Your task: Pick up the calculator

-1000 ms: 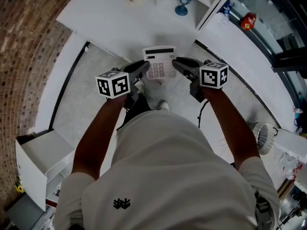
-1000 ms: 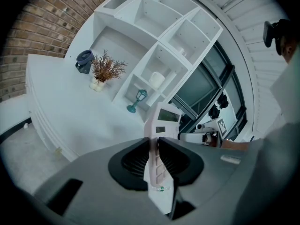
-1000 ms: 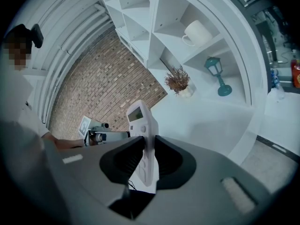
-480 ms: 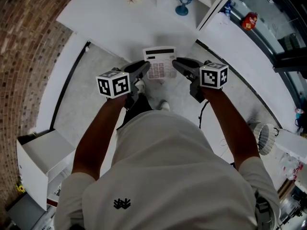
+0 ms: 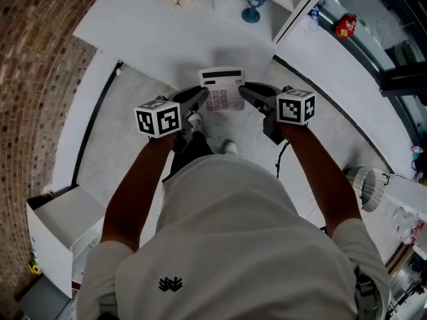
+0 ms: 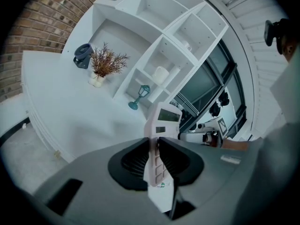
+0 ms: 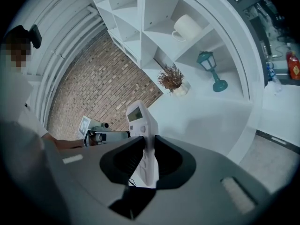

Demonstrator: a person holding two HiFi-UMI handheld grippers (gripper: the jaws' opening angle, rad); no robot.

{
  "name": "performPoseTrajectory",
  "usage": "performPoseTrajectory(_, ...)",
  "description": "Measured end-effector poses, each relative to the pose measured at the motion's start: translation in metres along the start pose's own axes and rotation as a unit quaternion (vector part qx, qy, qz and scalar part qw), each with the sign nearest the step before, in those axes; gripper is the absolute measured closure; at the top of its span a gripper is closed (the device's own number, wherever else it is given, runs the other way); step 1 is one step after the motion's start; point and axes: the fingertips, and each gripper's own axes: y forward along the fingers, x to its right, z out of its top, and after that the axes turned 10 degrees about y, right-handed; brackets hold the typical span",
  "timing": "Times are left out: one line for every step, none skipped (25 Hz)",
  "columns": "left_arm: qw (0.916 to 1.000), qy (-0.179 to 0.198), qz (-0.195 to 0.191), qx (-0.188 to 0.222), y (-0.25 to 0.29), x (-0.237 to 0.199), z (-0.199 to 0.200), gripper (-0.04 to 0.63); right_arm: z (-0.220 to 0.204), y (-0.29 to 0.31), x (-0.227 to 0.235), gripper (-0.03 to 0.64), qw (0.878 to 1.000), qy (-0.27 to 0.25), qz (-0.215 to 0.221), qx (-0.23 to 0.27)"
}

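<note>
A white calculator (image 5: 223,89) with a dark display and pinkish keys hangs in the air in front of the person, off the white counter (image 5: 153,32). My left gripper (image 5: 201,99) is shut on its left edge and my right gripper (image 5: 244,92) is shut on its right edge. In the left gripper view the calculator (image 6: 158,139) stands edge-on, pinched between the dark pads, with the other gripper (image 6: 201,137) beyond it. The right gripper view gives the same from the other side: the calculator (image 7: 144,139) clamped between the jaws, display end up.
White shelving (image 6: 159,41) rises behind the counter with a dried plant in a pot (image 6: 104,64), a teal lantern (image 6: 139,96) and a white mug (image 7: 186,28). A brick wall (image 5: 33,79) is at the left, a white cabinet (image 5: 63,229) at lower left, a glass railing (image 5: 373,39) at right.
The calculator and both grippers sit a touch higher in the head view than a second ago; the grip on it is unchanged.
</note>
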Motion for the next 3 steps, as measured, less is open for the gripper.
performPoseTrajectory(1.0,0.0,-0.001,-0.002,0.0018,-0.0025,0.0007,0.525,0.0013,0.0017,0.0021,0.528,1.0,0.001,-0.001,0.0)
performPoseTrajectory(1.0,-0.001,-0.001,-0.004,0.0036,-0.0051,0.0014,0.525,0.0028,0.0035,0.0042,0.528,1.0,0.002,-0.002,0.0)
performPoseTrajectory(1.0,-0.001,-0.002,-0.006,0.0055,-0.0077,0.0022,0.525,0.0043,0.0053,0.0062,0.528,1.0,0.003,-0.003,0.0)
